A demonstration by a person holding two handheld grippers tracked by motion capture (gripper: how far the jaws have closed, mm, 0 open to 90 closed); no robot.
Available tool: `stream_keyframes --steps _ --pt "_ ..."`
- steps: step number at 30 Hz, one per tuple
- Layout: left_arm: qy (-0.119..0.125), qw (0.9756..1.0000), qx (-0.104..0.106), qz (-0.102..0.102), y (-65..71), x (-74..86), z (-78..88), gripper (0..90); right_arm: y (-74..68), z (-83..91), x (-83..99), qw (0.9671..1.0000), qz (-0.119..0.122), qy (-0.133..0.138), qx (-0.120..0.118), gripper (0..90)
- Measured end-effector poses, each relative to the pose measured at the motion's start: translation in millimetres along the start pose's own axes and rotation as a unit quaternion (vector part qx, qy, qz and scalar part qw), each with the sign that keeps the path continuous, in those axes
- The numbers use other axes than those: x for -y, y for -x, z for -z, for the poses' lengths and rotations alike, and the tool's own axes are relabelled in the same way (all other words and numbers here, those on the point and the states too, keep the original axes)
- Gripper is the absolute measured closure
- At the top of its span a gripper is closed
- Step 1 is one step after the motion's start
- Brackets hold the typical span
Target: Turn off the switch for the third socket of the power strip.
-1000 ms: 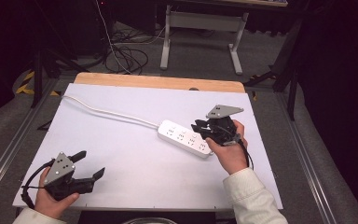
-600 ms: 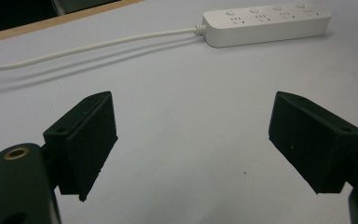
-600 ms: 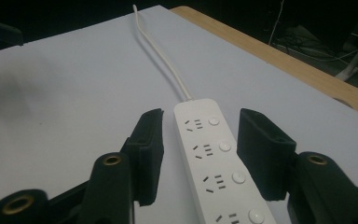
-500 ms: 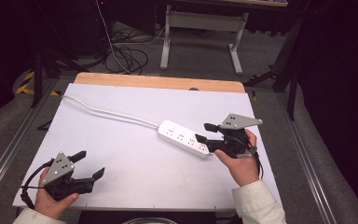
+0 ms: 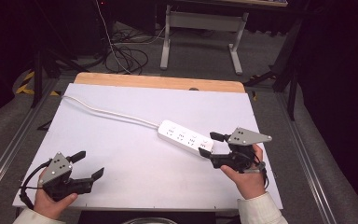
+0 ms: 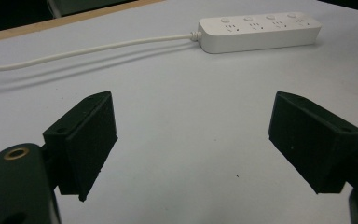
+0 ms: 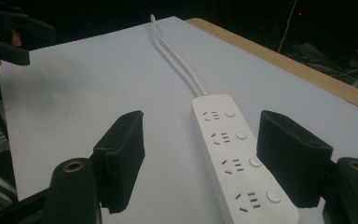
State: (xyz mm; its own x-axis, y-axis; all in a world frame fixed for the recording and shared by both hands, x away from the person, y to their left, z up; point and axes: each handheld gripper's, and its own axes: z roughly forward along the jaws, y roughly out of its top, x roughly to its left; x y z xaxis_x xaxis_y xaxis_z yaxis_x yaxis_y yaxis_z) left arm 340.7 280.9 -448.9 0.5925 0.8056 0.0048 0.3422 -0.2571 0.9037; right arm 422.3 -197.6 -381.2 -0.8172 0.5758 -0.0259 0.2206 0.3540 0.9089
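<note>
The right hand-held gripper [image 5: 208, 145] is held at the near right of the counter [image 5: 135, 158], its black jaws spread wide with nothing between them. A grey three-cornered plate sits on top, and part of the body is covered by the right hand [image 5: 244, 175]. In the right gripper view the jaw pads are seen as blunt, matte black blocks, cut off at the lower edge. The white power strip [image 7: 240, 156] lies between and just ahead of them; contact with the right-hand jaw cannot be judged from that angle.

The power strip is a long, smooth plastic bar with rounded ends, four socket groups and four round buttons. Its near end appears to be cropped at the frame's bottom. A thin white cord [image 5: 107, 112] is seen running from its far end toward the counter's far left corner.

The left hand-held gripper [image 5: 88, 164] is held at the near left, well apart from the strip, jaws likewise wide open and empty. The counter is covered by a plain matte white sheet, with a wooden edge [image 5: 158, 82] exposed at the far side.
</note>
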Motion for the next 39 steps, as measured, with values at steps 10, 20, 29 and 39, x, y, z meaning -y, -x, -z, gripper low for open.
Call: stream_keyframes --steps 10,20,29,39 --pt "0.007 0.9999 0.005 0.009 0.0 0.0 1.7 15.3 2.3 6.2 27.5 0.9986 -0.047 0.014 -0.019 24.9" --pt "0.006 1.0 -0.002 -0.006 0.0 0.4 2.4 15.5 2.9 6.8 56.8 0.9979 -0.052 0.021 -0.031 23.2" --pt "0.013 0.9999 0.002 0.002 -0.5 3.1 4.9 14.9 6.3 -0.4 81.8 0.9981 -0.058 -0.01 -0.02 21.0" --pt "0.015 0.9998 -0.009 0.002 -4.0 10.0 7.5 14.4 2.2 -7.9 107.2 0.9976 -0.049 -0.048 -0.007 20.7"
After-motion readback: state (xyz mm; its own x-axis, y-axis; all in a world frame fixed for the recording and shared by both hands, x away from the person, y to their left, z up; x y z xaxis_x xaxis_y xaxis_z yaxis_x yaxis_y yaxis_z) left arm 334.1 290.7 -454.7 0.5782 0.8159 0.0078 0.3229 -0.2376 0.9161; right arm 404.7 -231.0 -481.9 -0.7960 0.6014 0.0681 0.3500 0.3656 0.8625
